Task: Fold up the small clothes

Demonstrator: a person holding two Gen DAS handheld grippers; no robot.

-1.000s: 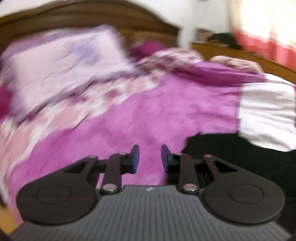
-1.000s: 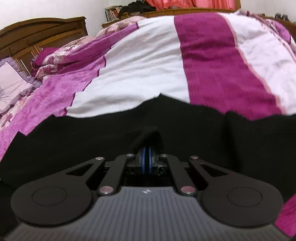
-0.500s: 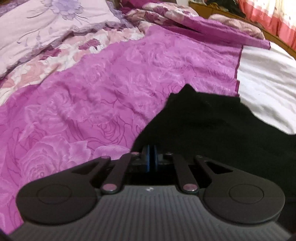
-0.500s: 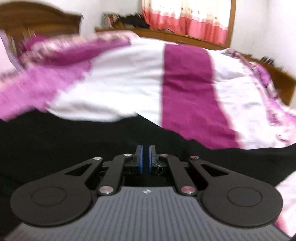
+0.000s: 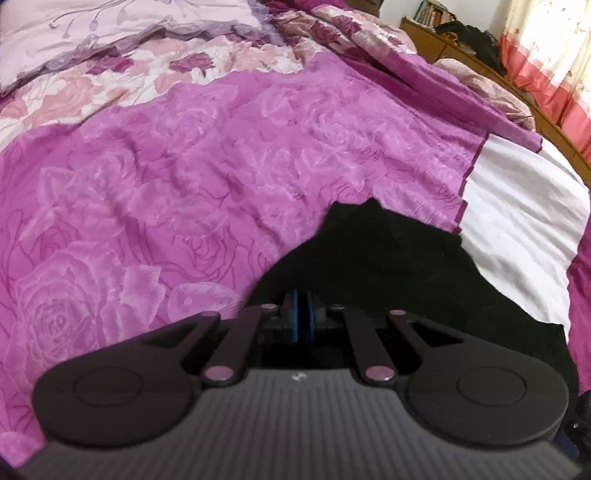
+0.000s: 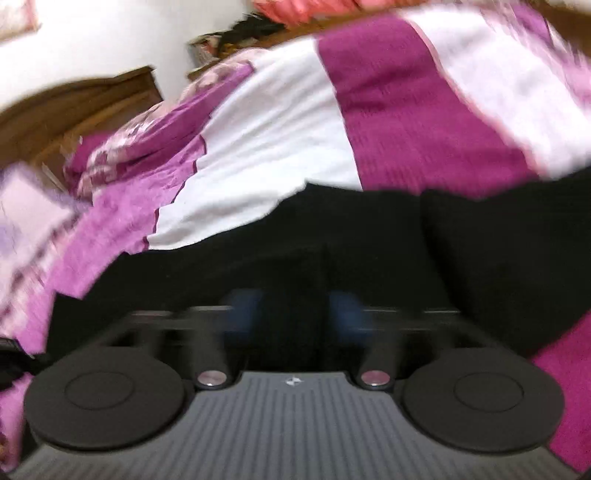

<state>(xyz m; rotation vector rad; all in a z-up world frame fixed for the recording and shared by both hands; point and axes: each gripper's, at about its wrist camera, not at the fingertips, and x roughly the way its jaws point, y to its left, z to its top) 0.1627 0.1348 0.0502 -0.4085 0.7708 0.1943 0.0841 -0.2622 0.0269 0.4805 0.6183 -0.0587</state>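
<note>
A black garment (image 5: 399, 273) lies flat on the bed, over purple and white covers. My left gripper (image 5: 302, 314) is shut on the garment's near left edge, blue pads pressed together. In the right wrist view the same black garment (image 6: 369, 236) spreads across the frame. My right gripper (image 6: 295, 310) is open just above the cloth, its blue pads apart and blurred by motion, holding nothing.
The purple rose-print bedspread (image 5: 184, 184) fills the left. A white and magenta striped blanket (image 6: 369, 110) lies beyond the garment. A pale floral pillow (image 5: 110, 33) is at the head. The wooden headboard (image 6: 74, 110) and bed frame (image 5: 554, 125) border the bed.
My left gripper came down and shut on the garment's edge. My right gripper, shut on the cloth a second ago, has opened and let it go; its view swung and tilted.
</note>
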